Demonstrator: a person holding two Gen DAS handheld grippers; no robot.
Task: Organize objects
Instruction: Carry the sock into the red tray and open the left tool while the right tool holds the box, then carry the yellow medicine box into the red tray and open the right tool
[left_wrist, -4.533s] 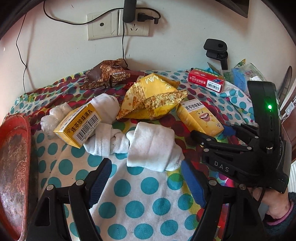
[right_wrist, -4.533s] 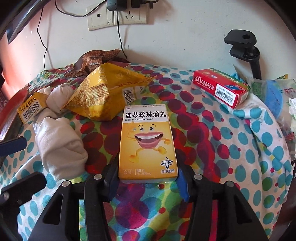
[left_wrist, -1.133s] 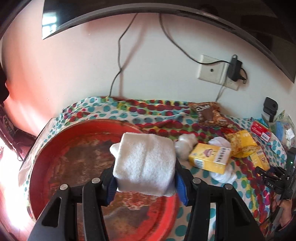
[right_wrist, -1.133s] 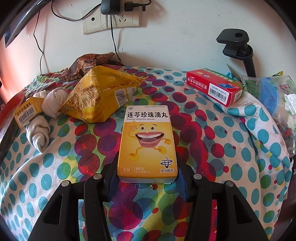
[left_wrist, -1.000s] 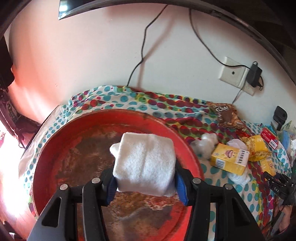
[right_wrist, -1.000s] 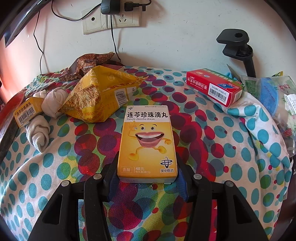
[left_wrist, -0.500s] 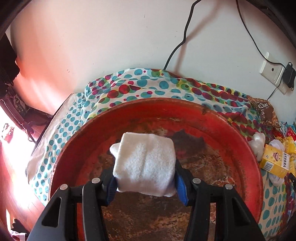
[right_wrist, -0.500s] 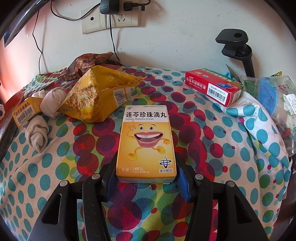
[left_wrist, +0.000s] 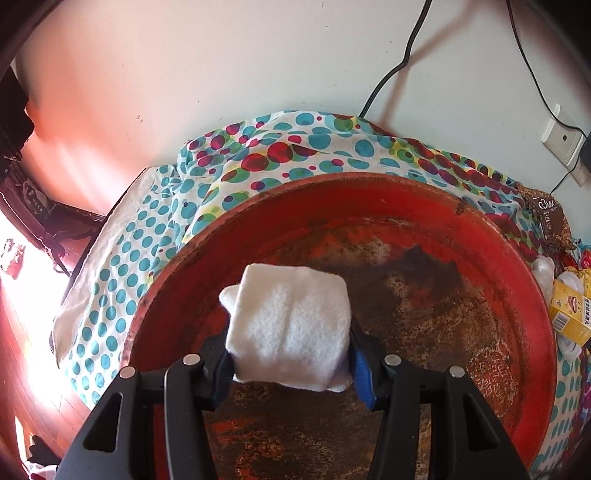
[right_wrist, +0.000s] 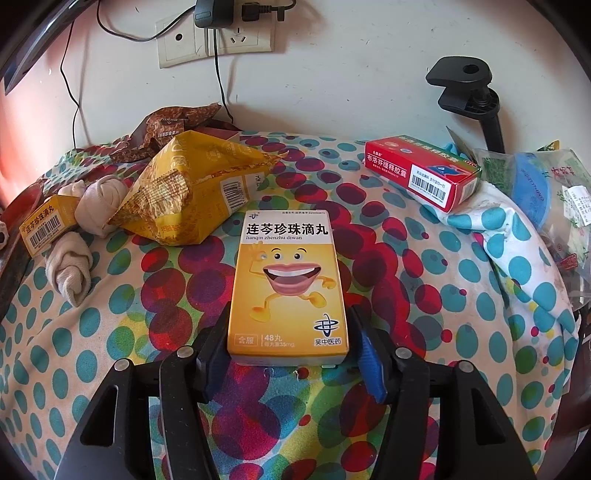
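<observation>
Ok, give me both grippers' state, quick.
Left gripper: shut on the white towel, over the red basin.
Right gripper: opening, yellow box between its jaws.

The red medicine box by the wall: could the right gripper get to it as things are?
Probably yes: nothing stands between the right gripper and the red medicine box, though the yellow box lies between its opening jaws.

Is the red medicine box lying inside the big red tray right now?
No, the red medicine box lies on the polka-dot cloth near the wall, with no red tray under it in the right wrist view.
</observation>
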